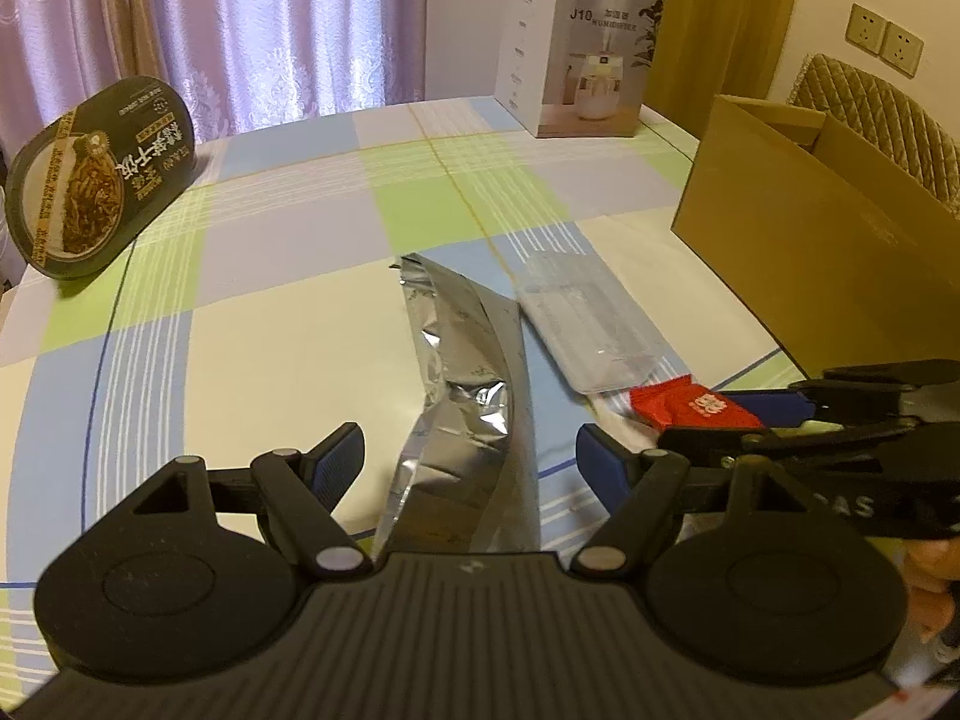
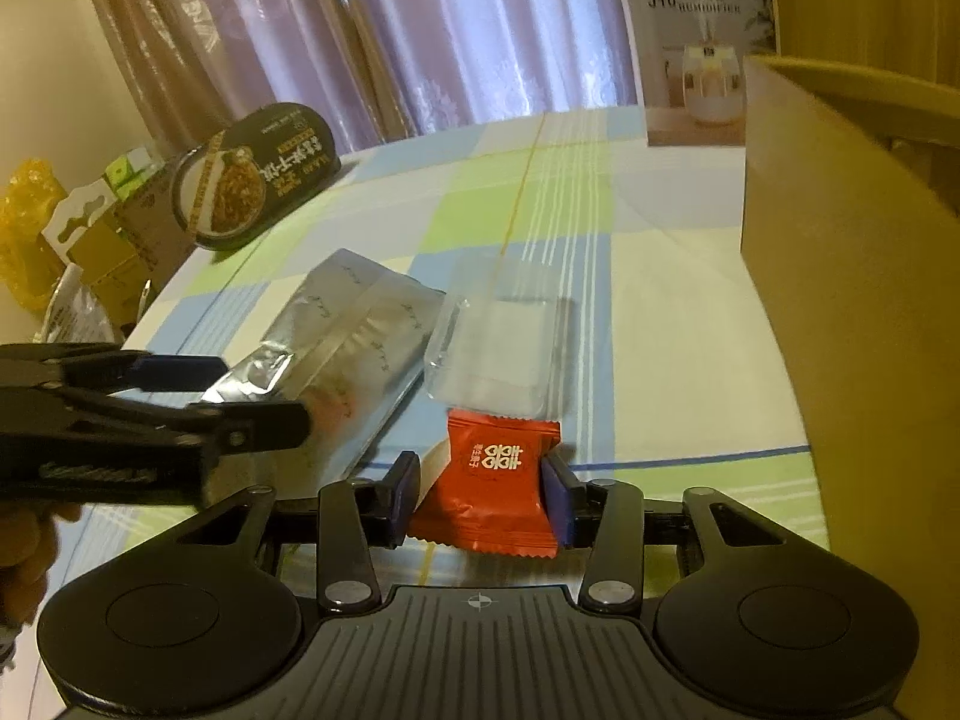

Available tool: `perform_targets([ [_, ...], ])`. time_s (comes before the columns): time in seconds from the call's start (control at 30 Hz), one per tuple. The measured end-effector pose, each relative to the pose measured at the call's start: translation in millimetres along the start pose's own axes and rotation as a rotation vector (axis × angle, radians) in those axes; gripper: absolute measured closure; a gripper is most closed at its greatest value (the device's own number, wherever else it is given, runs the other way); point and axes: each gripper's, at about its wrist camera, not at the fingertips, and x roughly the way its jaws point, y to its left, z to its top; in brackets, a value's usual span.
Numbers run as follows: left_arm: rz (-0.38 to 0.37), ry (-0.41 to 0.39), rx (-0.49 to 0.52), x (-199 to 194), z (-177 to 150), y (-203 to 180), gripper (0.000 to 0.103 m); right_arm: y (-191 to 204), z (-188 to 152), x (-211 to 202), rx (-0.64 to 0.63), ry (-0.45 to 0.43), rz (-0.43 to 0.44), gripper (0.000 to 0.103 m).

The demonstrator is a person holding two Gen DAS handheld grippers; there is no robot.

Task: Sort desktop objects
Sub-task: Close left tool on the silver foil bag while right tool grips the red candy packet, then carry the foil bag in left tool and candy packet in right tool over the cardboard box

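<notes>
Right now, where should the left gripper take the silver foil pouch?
Grip the silver foil pouch across its narrow width at the near end, coming from this edge of the table. It lies lengthwise between the open left gripper fingers; its far right edge meets the clear packet.

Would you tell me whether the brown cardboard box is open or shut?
Open: the brown cardboard box has its top flaps raised in the left wrist view, showing the hollow inside. Its contents cannot be seen.

- Left hand-held gripper point(image 1: 471, 450): black ribbed body, two round discs, silver rivets, blue finger pads.
- Right hand-held gripper point(image 2: 480, 495): same build, crosshair mark at 12 o'clock.
</notes>
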Motion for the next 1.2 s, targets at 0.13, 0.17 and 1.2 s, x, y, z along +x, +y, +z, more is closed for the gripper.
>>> perform_targets([
  [0.13, 0.0, 0.009, 0.003, 3.8, -2.5, -0.1, 0.029, 6.3, -11.8, -18.0, -0.042, -0.013, -0.003, 0.063],
  [0.17, 0.0, 0.014, 0.002, 5.5, -3.3, 0.3, 0.03, 7.8, -16.2, -21.3, -0.053, -0.011, -0.005, 0.063],
  [1.2, -0.029, 0.164, -0.168, -132.0, -141.1, -116.8, 0.063, 2.7, -128.6, -134.0, -0.129, 0.106, 0.003, 0.062],
])
